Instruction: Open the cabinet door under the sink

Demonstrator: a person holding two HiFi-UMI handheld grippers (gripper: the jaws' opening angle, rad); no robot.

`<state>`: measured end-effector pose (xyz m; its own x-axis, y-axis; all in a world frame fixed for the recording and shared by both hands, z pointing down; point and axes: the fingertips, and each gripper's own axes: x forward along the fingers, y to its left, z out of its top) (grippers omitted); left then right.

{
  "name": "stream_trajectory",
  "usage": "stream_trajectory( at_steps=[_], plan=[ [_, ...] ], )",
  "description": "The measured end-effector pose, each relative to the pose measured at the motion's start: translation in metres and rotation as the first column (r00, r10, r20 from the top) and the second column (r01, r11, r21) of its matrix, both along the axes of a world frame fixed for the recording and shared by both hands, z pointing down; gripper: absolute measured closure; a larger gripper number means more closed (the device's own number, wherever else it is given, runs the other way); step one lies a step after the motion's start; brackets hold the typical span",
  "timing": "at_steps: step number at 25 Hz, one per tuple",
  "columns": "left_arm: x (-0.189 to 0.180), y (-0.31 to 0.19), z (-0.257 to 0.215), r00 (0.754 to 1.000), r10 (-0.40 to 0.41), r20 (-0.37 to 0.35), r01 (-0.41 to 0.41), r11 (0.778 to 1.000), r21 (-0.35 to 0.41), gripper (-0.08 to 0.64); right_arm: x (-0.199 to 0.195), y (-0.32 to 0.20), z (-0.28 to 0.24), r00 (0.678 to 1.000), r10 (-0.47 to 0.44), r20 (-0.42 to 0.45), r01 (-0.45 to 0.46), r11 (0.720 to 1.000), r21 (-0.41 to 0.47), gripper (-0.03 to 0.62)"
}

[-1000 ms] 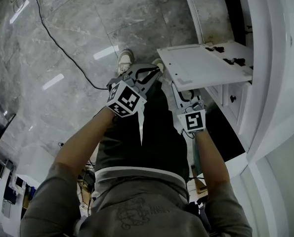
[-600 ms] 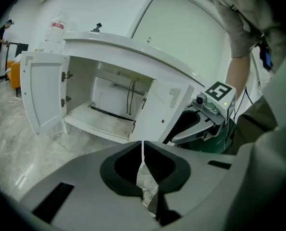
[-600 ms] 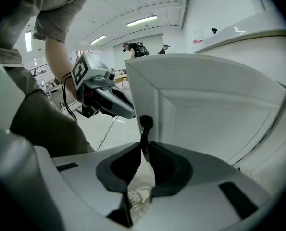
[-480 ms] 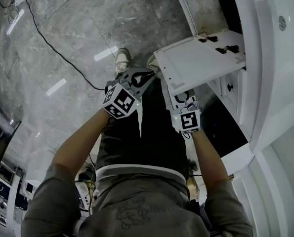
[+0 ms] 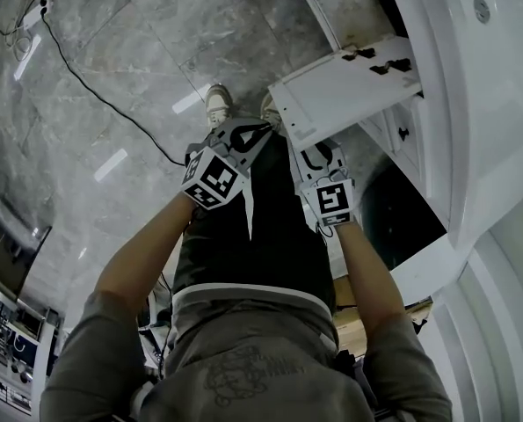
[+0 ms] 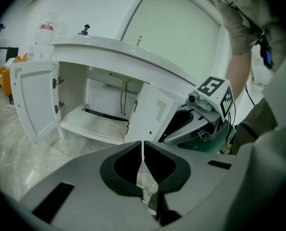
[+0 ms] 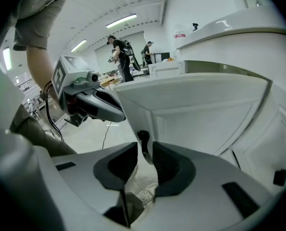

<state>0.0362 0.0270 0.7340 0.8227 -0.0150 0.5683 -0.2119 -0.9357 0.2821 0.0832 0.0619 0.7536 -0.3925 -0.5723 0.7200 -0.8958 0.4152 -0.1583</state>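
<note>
Jaws pressed flat together, a hairline between the pads and nothing in them: that is the left gripper in its own view. I judge it is merely idle, aimed at the cabinet under the sink counter while the other hand does the work. From here I count two doors, both standing open: the far door, with two hinges on its inner edge, and the near door, with the right gripper at its free edge. Inside the cabinet two thin hoses hang down, and one bottle sits on the counter. In the right gripper view that gripper's jaws are narrow, closed about the single black knob of the near door, whose white panel fills most of the view. I would say the grip is there so the door can be drawn round on its hinges. The left gripper hangs just beside it, and two people stand far off in the room. In the head view the two grippers sit side by side above the person's two shoes. The near door juts out from the cabinet front over the grey floor, well open, showing two dark hinge fittings, and one black cable trails across the floor.
</note>
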Motion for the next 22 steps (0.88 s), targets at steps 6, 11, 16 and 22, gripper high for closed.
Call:
stream_trajectory(
  at_steps=[6,11,16,22],
  plan=[
    [-0.021,-0.006,-0.034,0.999,-0.040,0.026,0.039,0.999,0.016,0.532,0.009,0.014,-0.035,0.999,0.053,0.011,-0.052,0.998,-0.036,0.495],
    [-0.025,-0.010,-0.074,1.000,-0.021,0.017,0.020,0.999,0.036,0.532,0.018,0.018,-0.078,0.998,0.055,0.010,-0.055,0.998,-0.014,0.502],
    [-0.023,-0.018,-0.119,0.999,-0.036,-0.006,0.036,0.998,0.057,0.532,0.024,0.006,-0.123,0.997,0.082,0.009,-0.083,0.996,0.043,0.520],
    [-0.017,-0.027,-0.178,0.996,-0.072,-0.053,0.075,0.995,0.070,0.532,0.016,-0.039,-0.182,0.999,0.052,0.002,-0.052,0.986,0.160,0.534]
  ],
)
